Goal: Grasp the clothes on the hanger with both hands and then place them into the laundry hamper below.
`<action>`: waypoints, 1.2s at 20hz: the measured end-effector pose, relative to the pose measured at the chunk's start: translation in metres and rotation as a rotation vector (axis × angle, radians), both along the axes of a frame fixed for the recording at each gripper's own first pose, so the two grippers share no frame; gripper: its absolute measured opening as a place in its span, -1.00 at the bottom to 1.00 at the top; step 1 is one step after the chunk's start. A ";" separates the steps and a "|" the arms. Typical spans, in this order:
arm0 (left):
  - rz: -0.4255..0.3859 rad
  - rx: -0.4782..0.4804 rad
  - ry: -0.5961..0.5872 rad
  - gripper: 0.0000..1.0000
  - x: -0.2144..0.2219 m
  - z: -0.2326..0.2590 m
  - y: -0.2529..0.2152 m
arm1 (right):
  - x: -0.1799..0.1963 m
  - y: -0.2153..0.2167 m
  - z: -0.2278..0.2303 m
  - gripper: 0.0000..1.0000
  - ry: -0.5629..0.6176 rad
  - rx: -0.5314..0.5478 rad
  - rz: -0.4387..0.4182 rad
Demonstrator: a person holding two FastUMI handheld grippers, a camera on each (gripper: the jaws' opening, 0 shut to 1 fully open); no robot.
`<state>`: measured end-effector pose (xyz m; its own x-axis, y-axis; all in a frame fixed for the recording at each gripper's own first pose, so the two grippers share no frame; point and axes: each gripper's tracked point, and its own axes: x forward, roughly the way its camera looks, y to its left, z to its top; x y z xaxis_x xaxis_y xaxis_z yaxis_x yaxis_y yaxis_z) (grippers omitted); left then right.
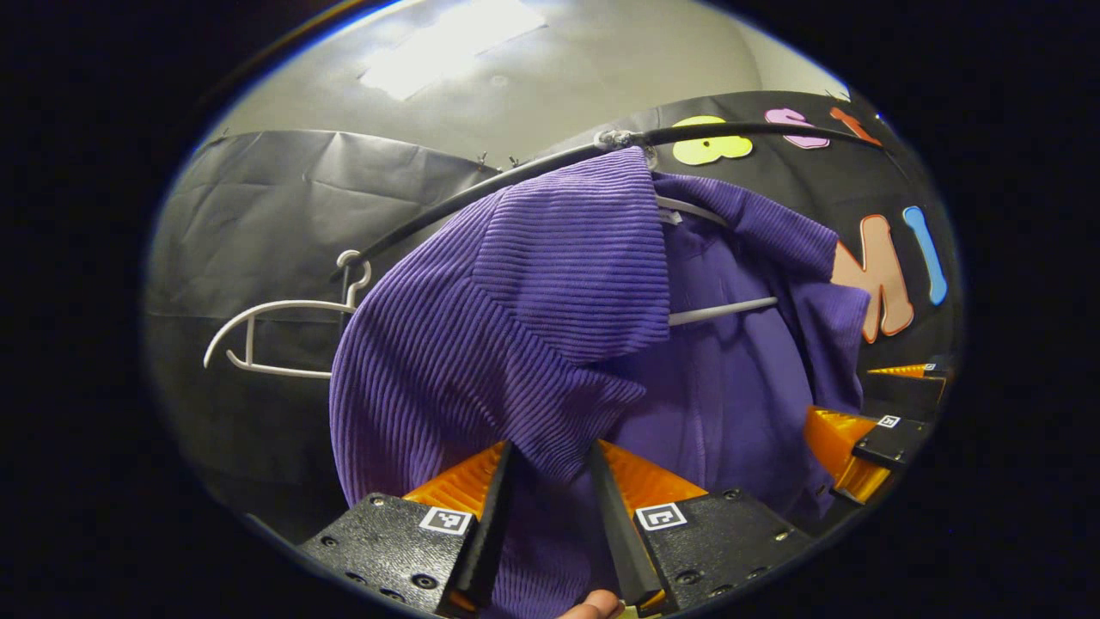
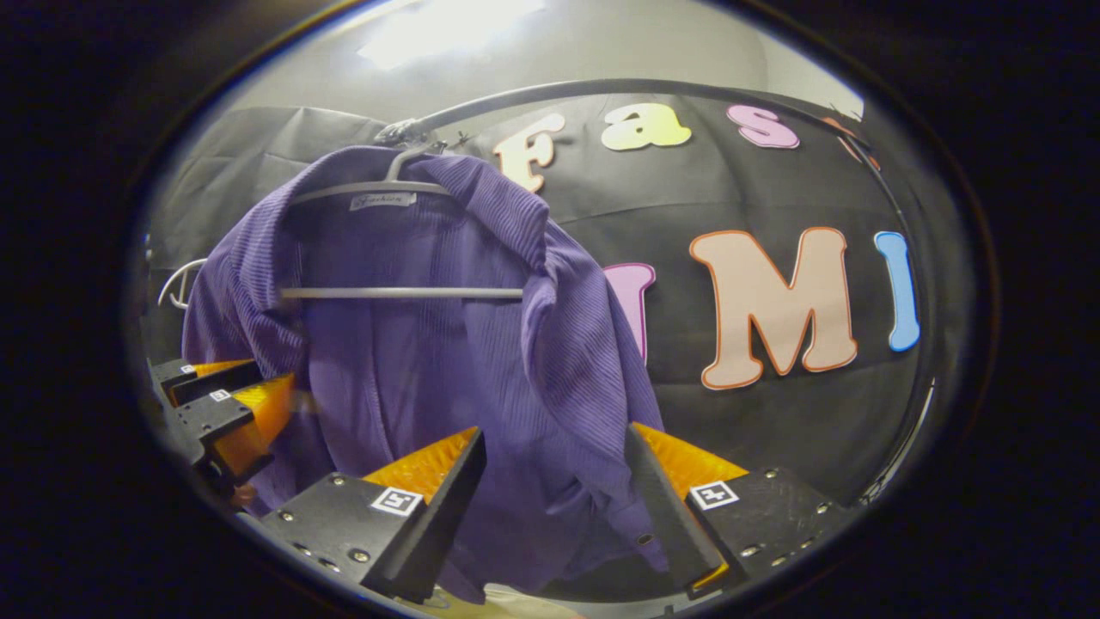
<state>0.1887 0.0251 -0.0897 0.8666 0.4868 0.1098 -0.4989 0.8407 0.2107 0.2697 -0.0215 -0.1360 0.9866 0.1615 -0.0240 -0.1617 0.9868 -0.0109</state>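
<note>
A purple ribbed garment [image 1: 550,335] hangs on a grey hanger [image 2: 404,293] from a black rail [image 1: 481,185]. My left gripper [image 1: 550,451] is closed in on a bunched fold of the garment's left side, and the cloth touches both fingers. It also appears at the left of the right gripper view as the left gripper [image 2: 284,400], pinching the garment's edge. My right gripper [image 2: 554,434] stands open, fingers wide, with the garment's right front edge [image 2: 567,370] hanging between them. The right gripper [image 1: 851,447] also appears at the garment's far side in the left gripper view.
An empty white hanger [image 1: 275,331] hangs on the rail left of the garment. The black booth wall [image 2: 773,172] stands close behind. A fingertip [image 1: 593,609] shows at the bottom edge of the left gripper view.
</note>
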 end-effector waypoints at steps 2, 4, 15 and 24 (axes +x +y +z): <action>0.011 -0.007 -0.007 0.15 0.006 0.005 0.011 | -0.002 0.004 0.003 0.94 -0.007 0.000 0.001; -0.067 -0.032 -0.008 -0.12 0.016 0.013 0.007 | -0.003 0.008 0.004 0.94 -0.013 -0.004 0.006; -0.227 0.057 0.156 -0.91 -0.001 -0.014 0.006 | 0.013 0.002 0.021 0.94 -0.099 -0.015 -0.061; -0.368 -0.052 0.095 -1.00 -0.014 -0.002 -0.027 | 0.027 -0.004 0.018 0.94 -0.058 0.032 -0.076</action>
<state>0.1746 -0.0023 -0.0915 0.9895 0.1442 0.0038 -0.1422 0.9707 0.1936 0.2970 -0.0251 -0.1176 0.9956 0.0854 0.0379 -0.0860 0.9962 0.0133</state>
